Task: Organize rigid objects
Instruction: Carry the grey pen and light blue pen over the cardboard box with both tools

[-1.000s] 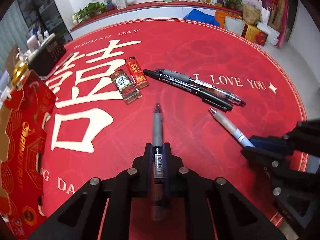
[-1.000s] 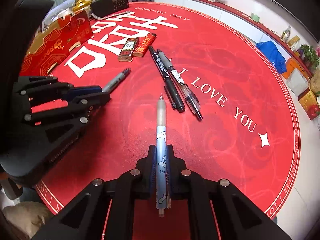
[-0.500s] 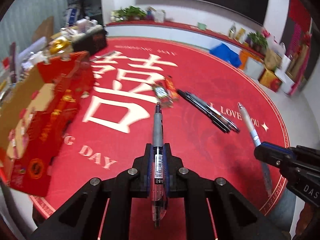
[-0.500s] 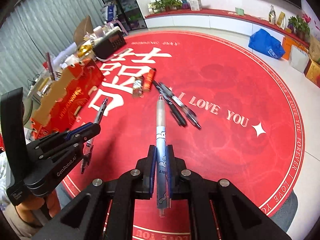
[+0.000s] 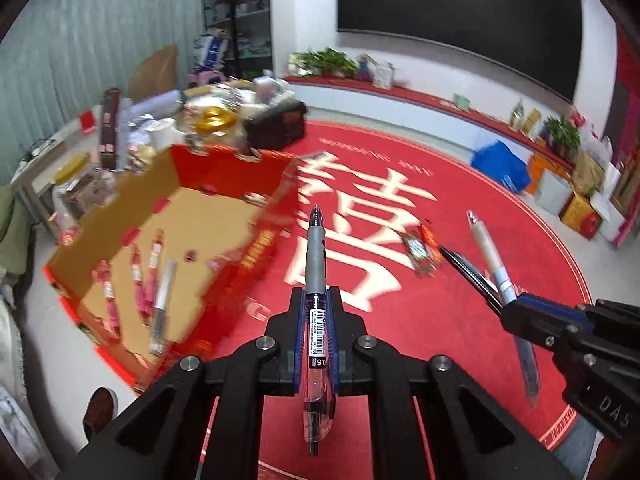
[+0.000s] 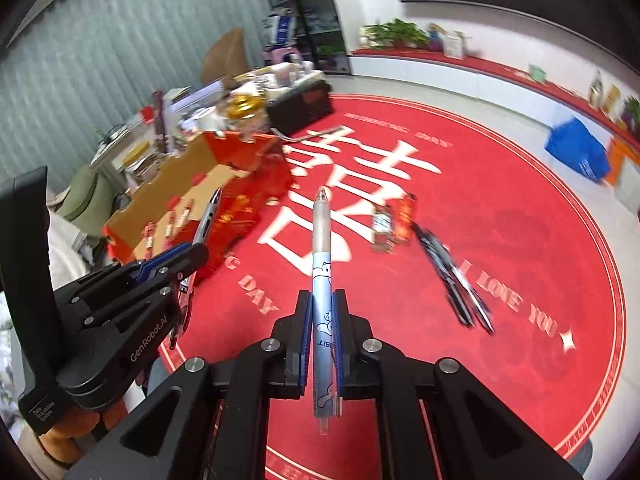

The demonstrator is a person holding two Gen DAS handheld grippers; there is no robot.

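My left gripper [image 5: 316, 300] is shut on a grey-grip gel pen [image 5: 316, 264], held well above the red round table [image 5: 500, 216]. My right gripper [image 6: 322, 304] is shut on a light blue pen [image 6: 323, 264], also held above the table. Each gripper shows in the other's view: the right one [image 5: 516, 312] and the left one [image 6: 192, 254]. An open red cardboard box [image 5: 168, 248] with several pens inside sits at the table's left edge, ahead-left of both grippers. Two black pens [image 6: 456, 276] and two small red lighters [image 6: 394, 222] lie on the table.
A black box [image 5: 276, 124] and assorted clutter [image 5: 208, 116] stand behind the red box. A side table with more items [image 5: 72, 160] is to the left. A blue bag [image 5: 500, 166] and boxes lie on the floor beyond the table.
Both grippers have risen and swung left, each still holding its pen. The red box now lies more in front, with its inside in view.
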